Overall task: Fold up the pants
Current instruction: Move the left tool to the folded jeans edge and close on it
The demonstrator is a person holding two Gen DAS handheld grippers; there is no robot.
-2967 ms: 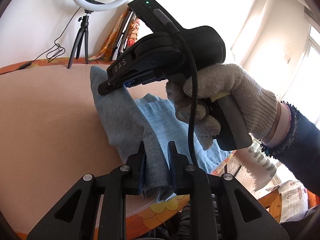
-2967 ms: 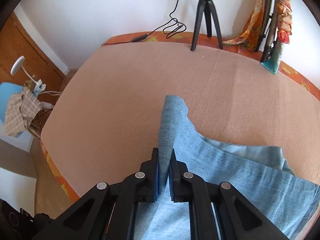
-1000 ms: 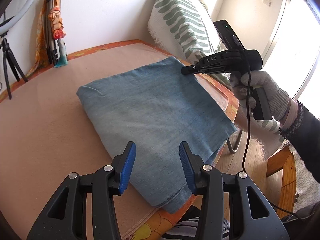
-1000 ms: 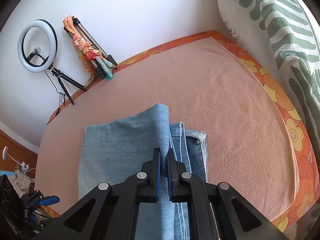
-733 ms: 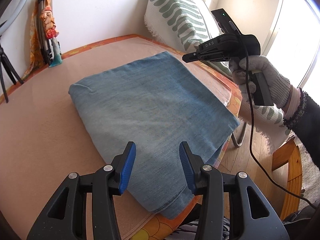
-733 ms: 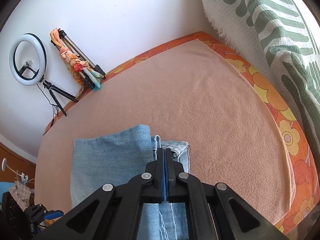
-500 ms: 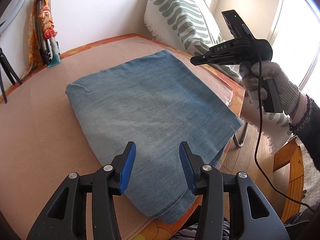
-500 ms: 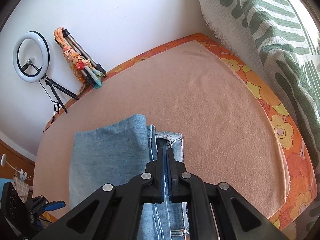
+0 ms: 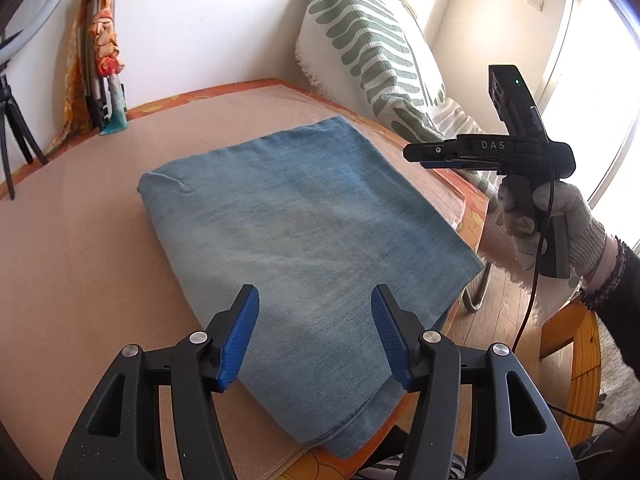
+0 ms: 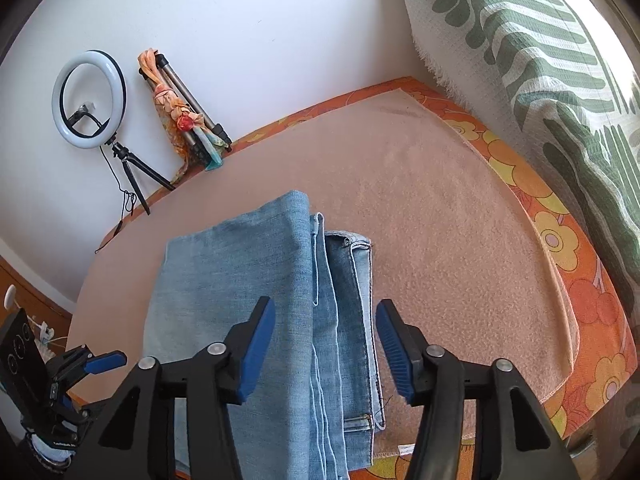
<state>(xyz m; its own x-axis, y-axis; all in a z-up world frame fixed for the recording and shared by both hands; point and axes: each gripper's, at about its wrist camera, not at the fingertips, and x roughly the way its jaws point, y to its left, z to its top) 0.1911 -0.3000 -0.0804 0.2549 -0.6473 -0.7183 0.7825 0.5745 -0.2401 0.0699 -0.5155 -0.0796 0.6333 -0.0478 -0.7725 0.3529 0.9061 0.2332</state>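
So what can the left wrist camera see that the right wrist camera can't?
Only the left wrist view shows the grey-gloved hand holding the right tongs beside the bed, plus the wooden floor.

Only the right wrist view shows the whole white ring light and the stacked layer edges of the folded blue denim pants.

Both show those pants, the peach blanket and the green-striped white throw.

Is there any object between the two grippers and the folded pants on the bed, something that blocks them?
Nothing visible blocks them. The folded pants lie flat on the peach blanket. The left gripper and right gripper are both above the denim with jaws opening, and no fabric is pinched between them.
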